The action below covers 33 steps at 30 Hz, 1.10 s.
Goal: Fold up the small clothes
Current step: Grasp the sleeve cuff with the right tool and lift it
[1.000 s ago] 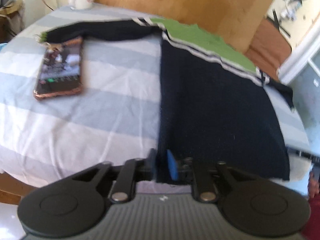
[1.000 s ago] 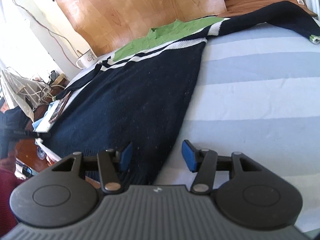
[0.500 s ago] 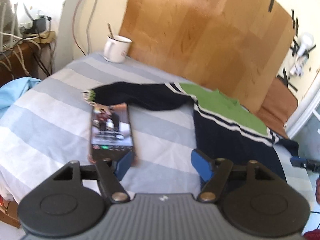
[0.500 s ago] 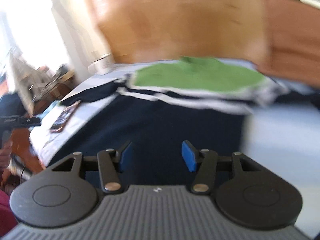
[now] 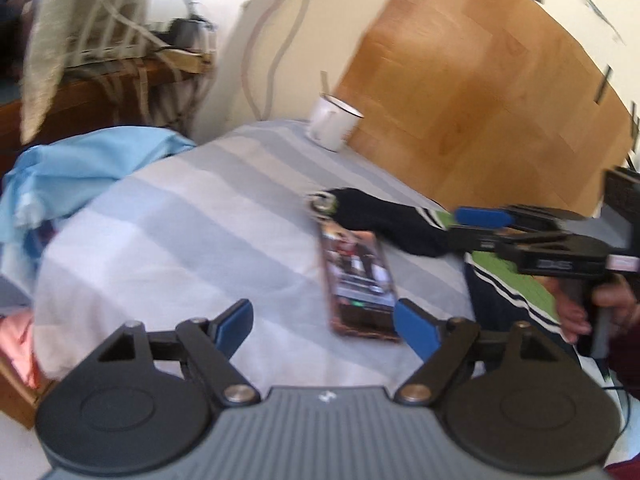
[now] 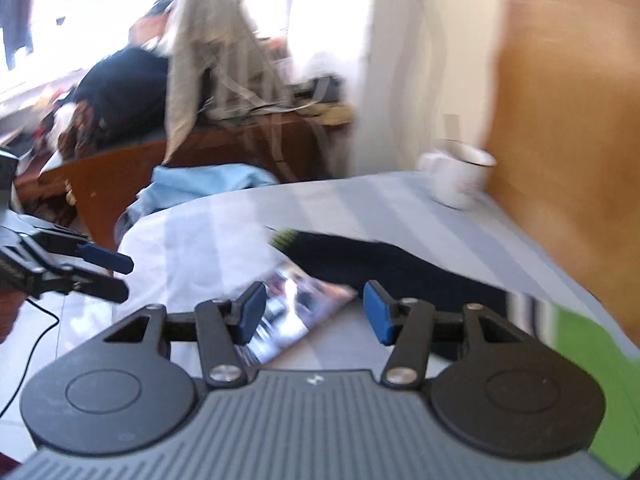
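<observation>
Basically the sweater (image 5: 404, 224) is a soft dark knit, light and floppy, lying flat on the striped bed (image 5: 192, 216); its sleeve (image 6: 360, 256) stretches out toward the mug (image 5: 334, 126). Probably grab at the sleeve cuff (image 5: 322, 204), pinching the ribbed edge so it won't slide. A phone (image 5: 358, 284) lies just beside the cuff, maybe touching the sleeve. My left gripper (image 5: 322, 326) has just been opening; jaws wide, nothing between. My right gripper (image 6: 314, 316) is half-open, empty, above the sleeve. Both views motion-blurred; sweater body mostly cut off, hem unseen.
</observation>
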Motion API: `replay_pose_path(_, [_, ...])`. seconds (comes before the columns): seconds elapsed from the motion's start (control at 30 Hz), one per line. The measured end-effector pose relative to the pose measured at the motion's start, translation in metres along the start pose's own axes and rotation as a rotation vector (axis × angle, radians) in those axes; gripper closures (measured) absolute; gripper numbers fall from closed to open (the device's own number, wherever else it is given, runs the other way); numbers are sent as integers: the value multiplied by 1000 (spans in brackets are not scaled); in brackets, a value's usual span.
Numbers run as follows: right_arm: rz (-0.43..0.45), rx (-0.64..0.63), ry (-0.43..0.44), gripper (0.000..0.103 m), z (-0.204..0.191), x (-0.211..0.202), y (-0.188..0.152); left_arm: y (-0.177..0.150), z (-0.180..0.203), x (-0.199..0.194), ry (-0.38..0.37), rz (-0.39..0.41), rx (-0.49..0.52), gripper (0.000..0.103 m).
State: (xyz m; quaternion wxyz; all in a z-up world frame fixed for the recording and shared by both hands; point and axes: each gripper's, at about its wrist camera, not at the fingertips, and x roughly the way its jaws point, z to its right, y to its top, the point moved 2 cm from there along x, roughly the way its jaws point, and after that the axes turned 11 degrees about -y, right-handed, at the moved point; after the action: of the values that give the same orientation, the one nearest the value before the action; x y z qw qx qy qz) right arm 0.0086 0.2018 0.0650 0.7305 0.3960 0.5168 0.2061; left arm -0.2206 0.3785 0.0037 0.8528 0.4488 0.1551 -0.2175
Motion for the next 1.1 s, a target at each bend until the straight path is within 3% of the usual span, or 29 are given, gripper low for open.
replay_pose_path(0.27, [-87, -51, 35, 49, -22, 90, 30, 6, -36, -17, 61, 22, -78, 22])
replay_pose_path(0.3, [-90, -72, 16, 58, -22, 95, 31, 6, -37, -17, 62, 26, -82, 22])
replay_pose_path(0.33, [-89, -77, 2, 88, -22, 97, 34, 6, -38, -16, 63, 28, -86, 22])
replay_pose_path(0.37, [-81, -55, -11, 90, -20, 97, 40, 6, -39, -16, 62, 28, -89, 22])
replay_pose_path(0.5, [71, 92, -90, 91, 26, 53, 72, 9, -36, -8, 48, 21, -86, 22])
replay_pose_path(0.67, [280, 306, -327, 91, 133, -51, 82, 12, -13, 15, -35, 2, -39, 22])
replay_pose_path(0.77, [362, 437, -497, 91, 196, -116, 58, 10, 12, 39, -119, -34, -2, 22])
replay_pose_path(0.87, [373, 594, -598, 91, 249, -169, 12, 2, 45, 63, -203, -94, 45, 20])
replay_pose_path(1.0, [333, 789, -678, 91, 294, -206, -68, -22, 91, 94, -294, -204, 119, 19])
replay_pose_path(1.1, [268, 946, -693, 91, 316, -210, -129, -43, 116, 109, -311, -273, 169, 19])
